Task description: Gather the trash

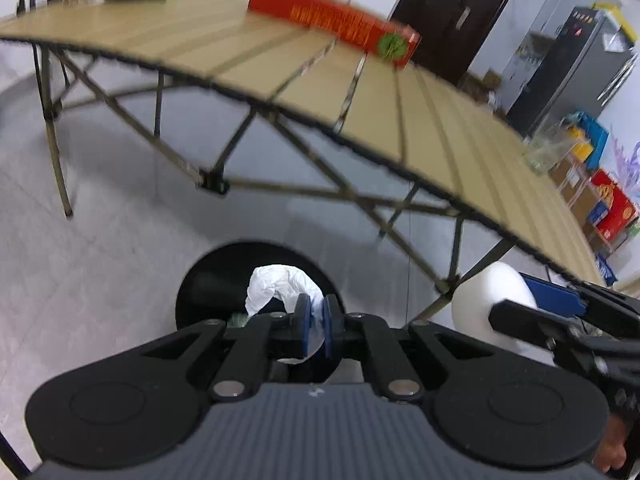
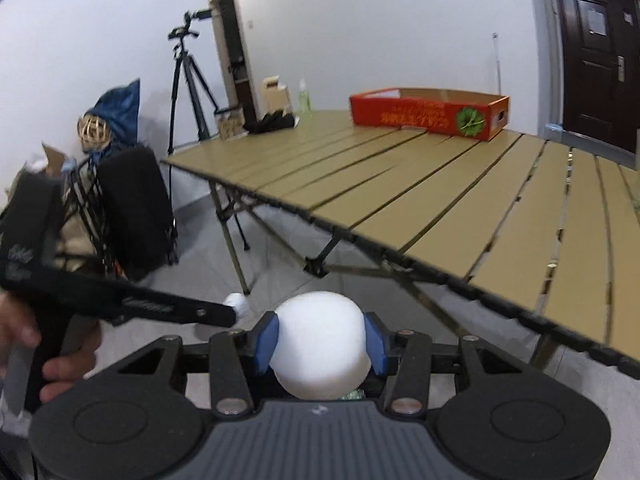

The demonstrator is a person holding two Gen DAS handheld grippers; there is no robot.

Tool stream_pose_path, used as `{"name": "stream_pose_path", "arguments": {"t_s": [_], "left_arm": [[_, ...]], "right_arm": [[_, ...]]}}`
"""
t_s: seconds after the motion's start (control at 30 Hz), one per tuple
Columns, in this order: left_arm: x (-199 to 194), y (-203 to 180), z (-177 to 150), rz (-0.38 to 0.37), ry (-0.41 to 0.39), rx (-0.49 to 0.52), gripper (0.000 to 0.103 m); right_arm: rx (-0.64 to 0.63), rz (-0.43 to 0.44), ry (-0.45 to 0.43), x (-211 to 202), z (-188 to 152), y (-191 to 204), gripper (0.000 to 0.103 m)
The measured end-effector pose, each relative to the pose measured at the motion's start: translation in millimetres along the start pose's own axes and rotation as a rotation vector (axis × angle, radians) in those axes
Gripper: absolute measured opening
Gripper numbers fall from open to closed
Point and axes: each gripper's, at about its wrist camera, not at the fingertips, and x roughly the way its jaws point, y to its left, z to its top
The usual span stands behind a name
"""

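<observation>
In the left wrist view my left gripper (image 1: 316, 308) is shut on a crumpled white paper (image 1: 276, 284), which hangs over a round black bin (image 1: 208, 288) on the floor. A white cup (image 1: 492, 284) shows to the right, held by my right gripper (image 1: 516, 300). The right wrist view shows the right gripper (image 2: 320, 332) shut on that white cup (image 2: 320, 340), its blue pads pressing on both sides. At the left of that view is the left gripper (image 2: 234, 312), held by a hand, with the white paper (image 2: 238, 304) at its tip.
A tan slatted folding table (image 2: 440, 184) stands just ahead, its crossed legs over the grey floor. It bears a red cardboard box (image 2: 428, 114) and a glass (image 1: 548, 150). A tripod (image 2: 188, 80) and a black suitcase (image 2: 136, 208) stand at the left wall.
</observation>
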Motion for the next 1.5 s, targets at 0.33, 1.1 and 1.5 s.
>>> {"name": "stream_pose_path", "arguments": {"t_s": [0.33, 1.1, 1.5], "left_arm": [[87.2, 38.4, 39.9, 0.090, 0.140, -0.059, 0.033], [59.1, 29.2, 47.4, 0.159, 0.095, -0.041, 0.087], [61.6, 27.4, 13.7, 0.221, 0.174, 0.042, 0.090]], "right_arm": [[-0.041, -0.050, 0.146, 90.2, 1.3, 3.8, 0.055], [-0.071, -0.026, 0.206, 104.7, -1.1, 5.1, 0.069], [0.002, -0.099, 0.326, 135.8, -12.3, -14.6, 0.070]]}}
